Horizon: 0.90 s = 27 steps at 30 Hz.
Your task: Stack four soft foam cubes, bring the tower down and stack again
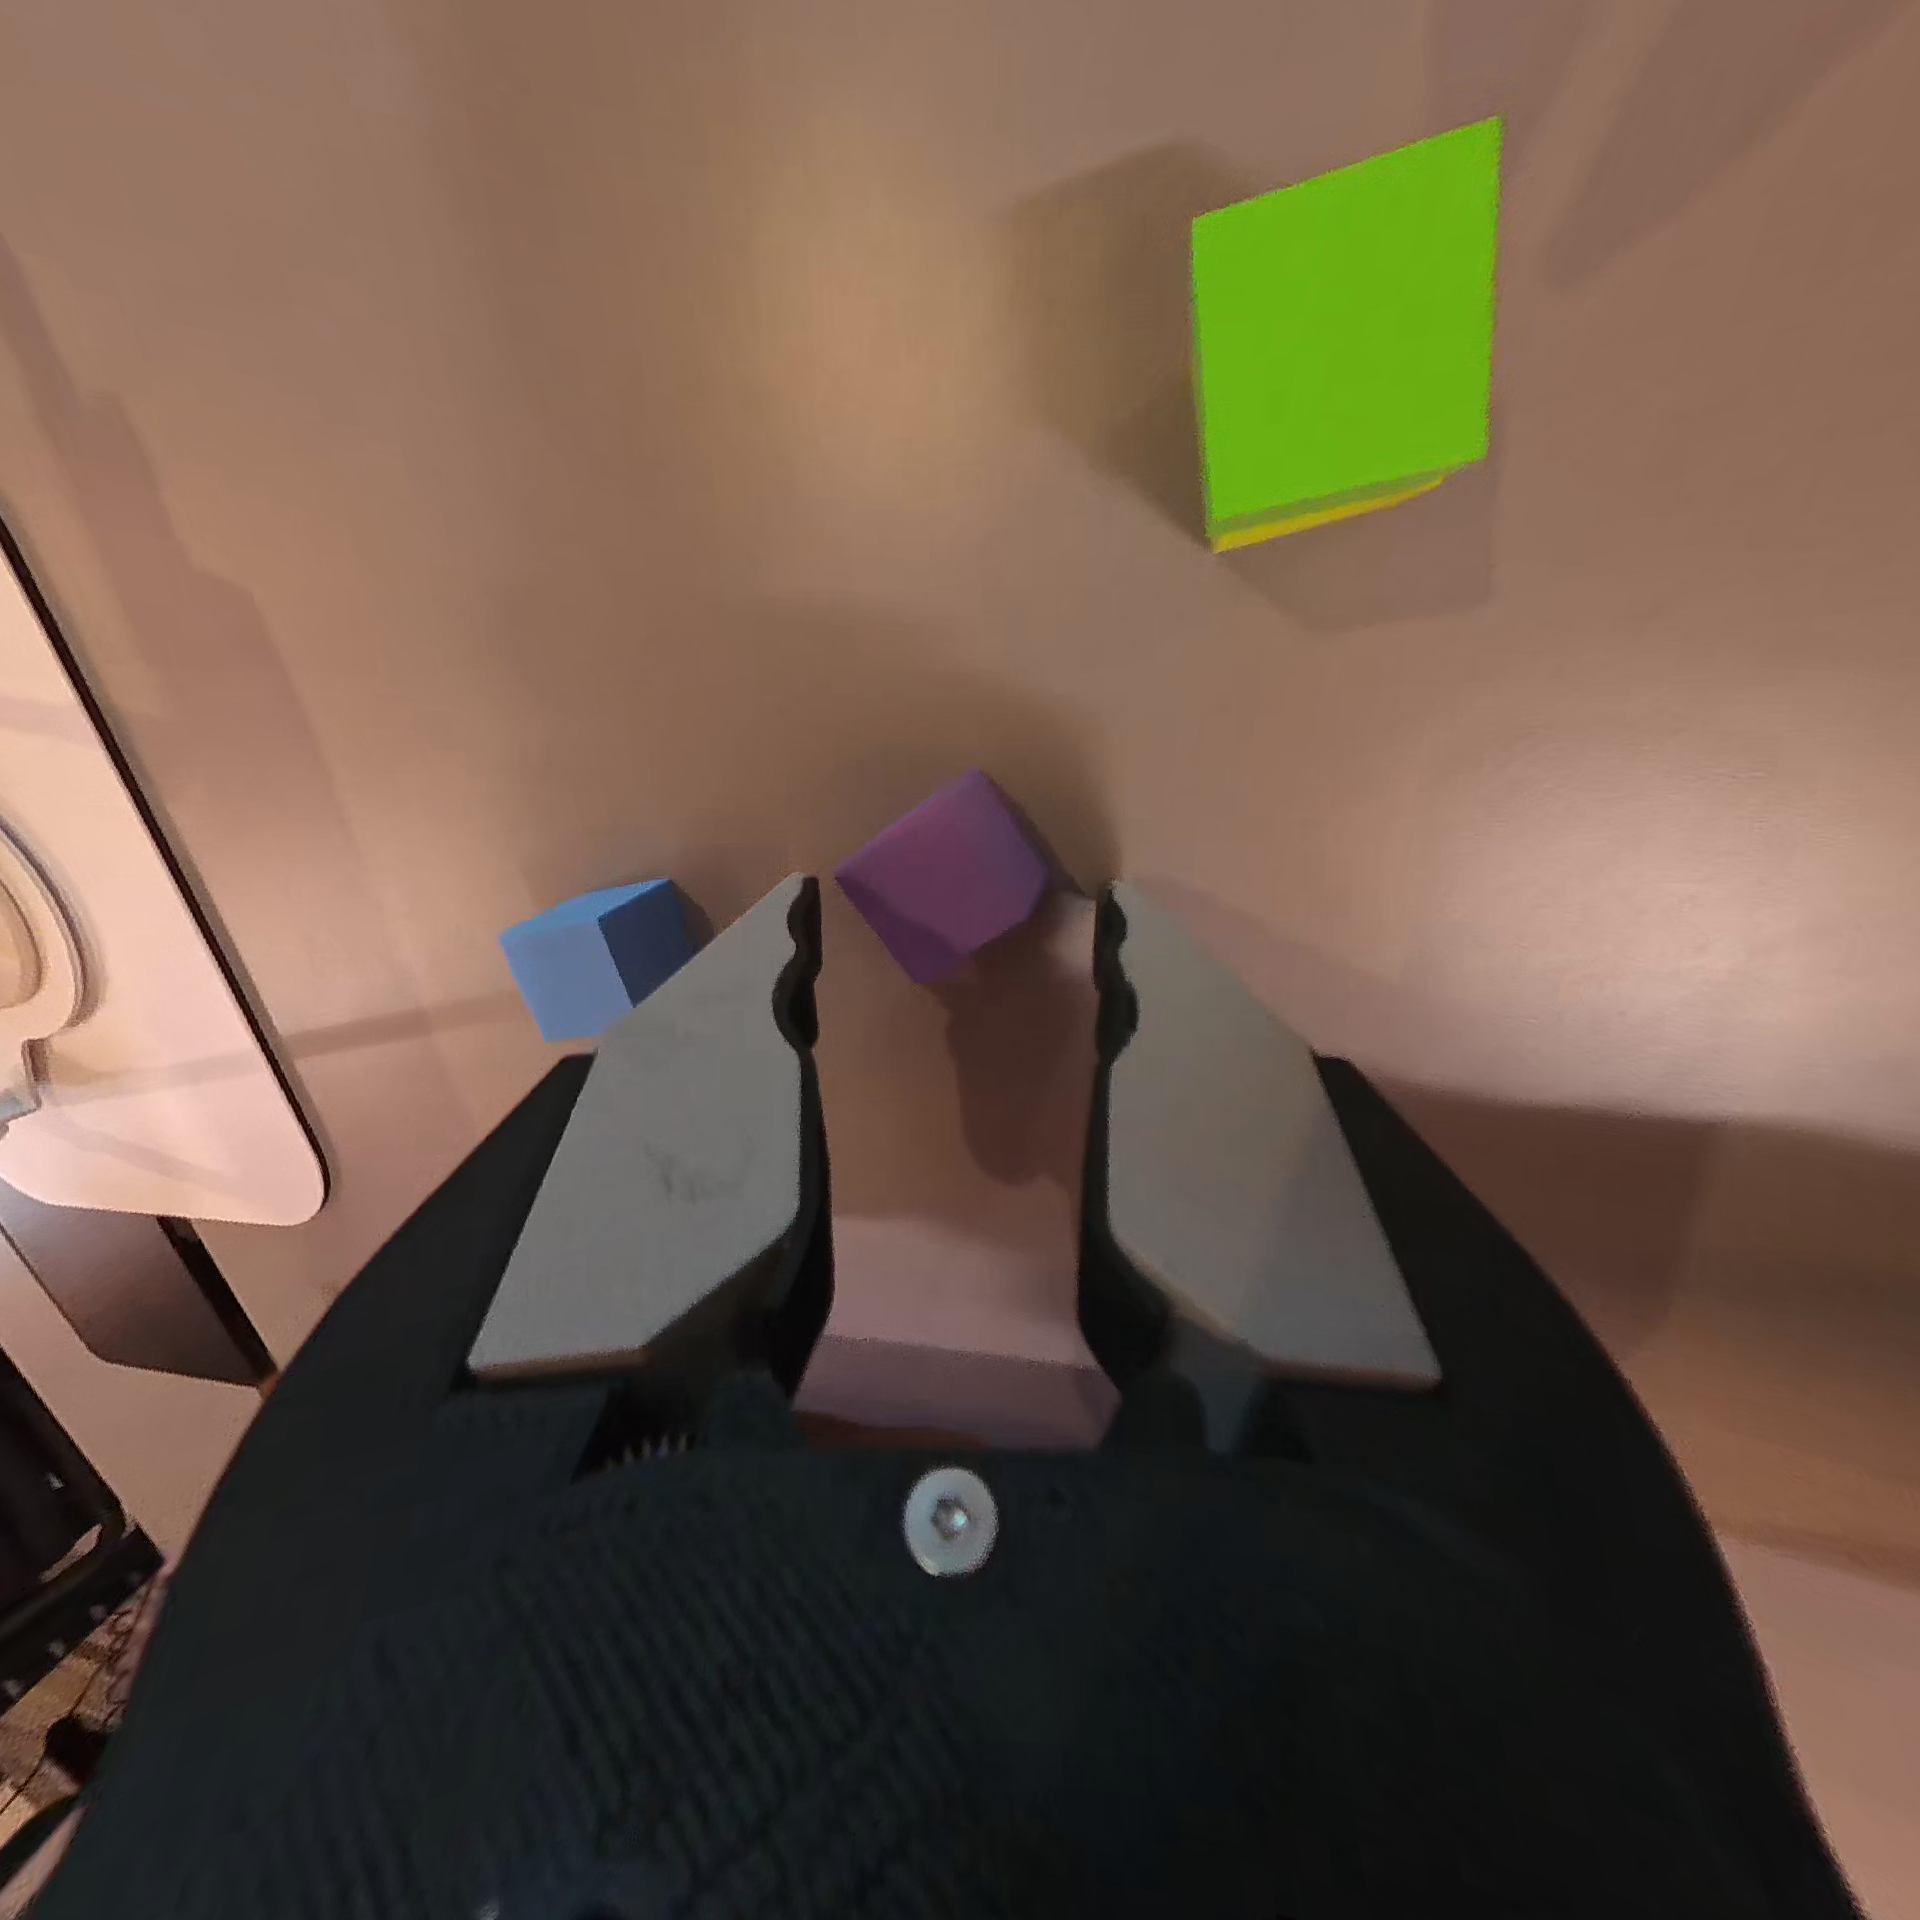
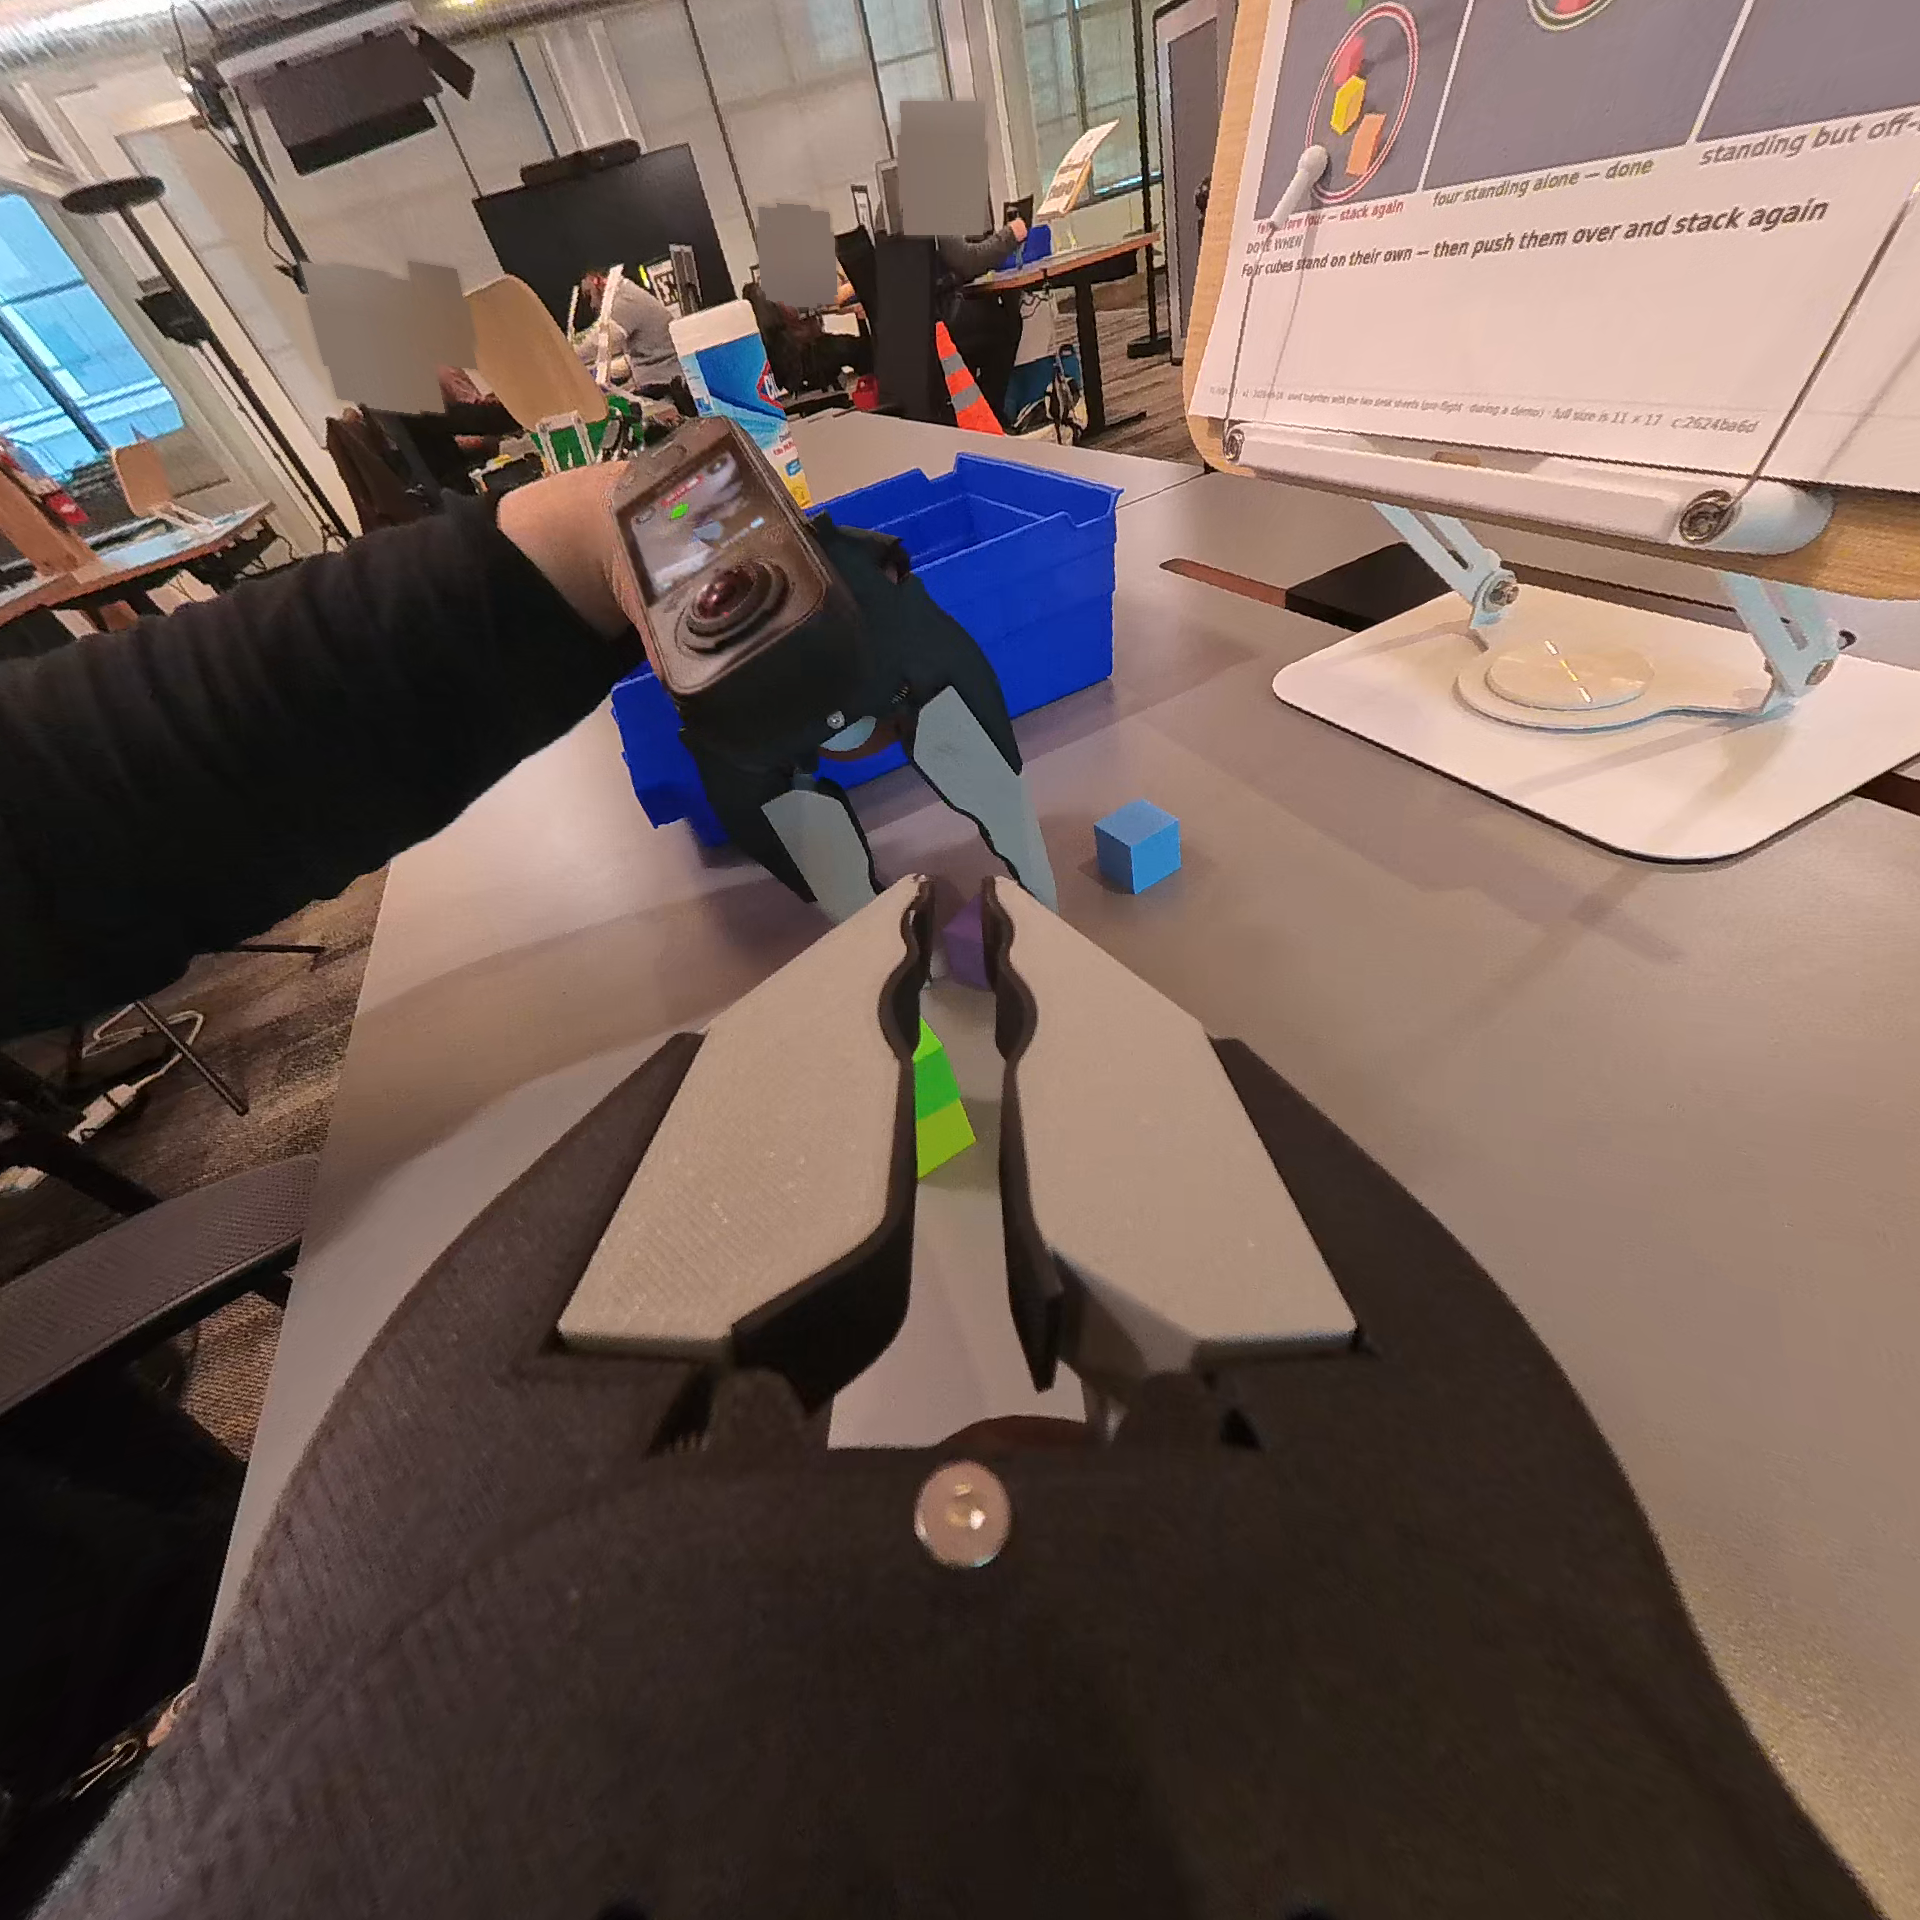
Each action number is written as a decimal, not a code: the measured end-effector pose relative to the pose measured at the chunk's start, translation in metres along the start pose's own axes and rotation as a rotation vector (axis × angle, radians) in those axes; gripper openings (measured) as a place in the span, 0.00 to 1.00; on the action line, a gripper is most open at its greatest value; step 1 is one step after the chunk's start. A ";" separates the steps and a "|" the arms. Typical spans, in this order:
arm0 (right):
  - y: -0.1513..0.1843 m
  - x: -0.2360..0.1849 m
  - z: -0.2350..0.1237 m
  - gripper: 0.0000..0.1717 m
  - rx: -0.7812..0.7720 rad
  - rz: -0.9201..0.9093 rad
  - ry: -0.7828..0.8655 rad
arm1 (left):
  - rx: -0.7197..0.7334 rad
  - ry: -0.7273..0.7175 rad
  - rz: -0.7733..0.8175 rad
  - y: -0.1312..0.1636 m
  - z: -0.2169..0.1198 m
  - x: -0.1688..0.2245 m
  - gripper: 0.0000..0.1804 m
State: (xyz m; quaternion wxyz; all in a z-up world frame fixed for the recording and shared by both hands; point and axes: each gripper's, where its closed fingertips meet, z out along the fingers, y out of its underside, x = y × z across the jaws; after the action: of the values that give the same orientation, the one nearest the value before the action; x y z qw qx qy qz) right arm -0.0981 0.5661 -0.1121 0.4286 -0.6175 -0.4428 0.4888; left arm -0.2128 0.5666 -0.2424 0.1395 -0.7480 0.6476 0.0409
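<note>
Warm dim motion-blurred left view; bright sharp right view; fisheye-bent edges

The right tongs (image 2: 958, 894) hide most of the purple cube (image 2: 966, 940) and green cube (image 2: 940, 1101).

Matt foam purple cube (image 1: 940, 878); smooth grey table (image 2: 1455, 1039).

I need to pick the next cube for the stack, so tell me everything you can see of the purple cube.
The purple cube is a small, matte, foam-looking block with softly rounded edges. It rests alone on the grey table, turned corner-on to the left gripper, whose open jaws hover just short of it without touching. The blue cube sits apart to one side, and the green cube stacked on a yellow one lies farther off. It looks undamaged.
</note>
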 end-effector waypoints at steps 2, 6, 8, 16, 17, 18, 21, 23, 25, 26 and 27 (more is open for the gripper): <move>0.000 0.000 0.000 0.03 0.001 0.002 -0.002 | -0.007 0.006 -0.009 0.004 -0.001 0.001 0.28; 0.000 -0.001 0.000 0.04 0.002 0.004 -0.003 | -0.017 -0.012 -0.001 0.009 -0.003 0.002 0.28; 0.000 -0.001 0.001 0.04 0.001 0.005 -0.004 | -0.008 -0.033 0.000 0.007 -0.005 0.000 0.28; -0.001 0.001 0.000 0.03 0.006 0.010 -0.003 | -0.043 0.032 -0.094 0.009 -0.002 0.007 0.28; -0.001 0.000 0.000 0.03 0.005 0.010 -0.004 | -0.030 0.046 -0.124 0.007 -0.003 0.008 0.33; 0.000 0.000 0.000 0.03 0.004 0.009 -0.005 | -0.020 0.055 -0.170 0.004 -0.003 0.008 0.37; -0.001 -0.001 0.000 0.03 0.003 0.006 -0.005 | -0.031 0.087 -0.341 0.000 -0.002 0.003 0.35; -0.001 0.000 0.000 0.03 0.007 0.007 -0.004 | -0.056 0.094 -0.412 0.001 0.001 0.002 0.32; -0.003 0.000 -0.002 0.03 0.012 0.009 -0.003 | -0.074 0.095 -0.447 0.003 0.004 0.002 0.30; -0.003 0.000 -0.002 0.03 0.014 0.010 -0.003 | -0.071 0.098 -0.464 0.002 0.004 0.002 0.29; -0.003 0.000 -0.002 0.03 0.016 0.010 -0.004 | -0.060 0.102 -0.478 0.000 0.004 0.003 0.26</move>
State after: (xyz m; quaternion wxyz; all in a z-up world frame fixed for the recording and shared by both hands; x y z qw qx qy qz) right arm -0.0964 0.5666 -0.1084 0.4301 -0.6154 -0.4366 0.4956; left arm -0.2121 0.5651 -0.2474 0.0899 -0.8849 0.4569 -0.0117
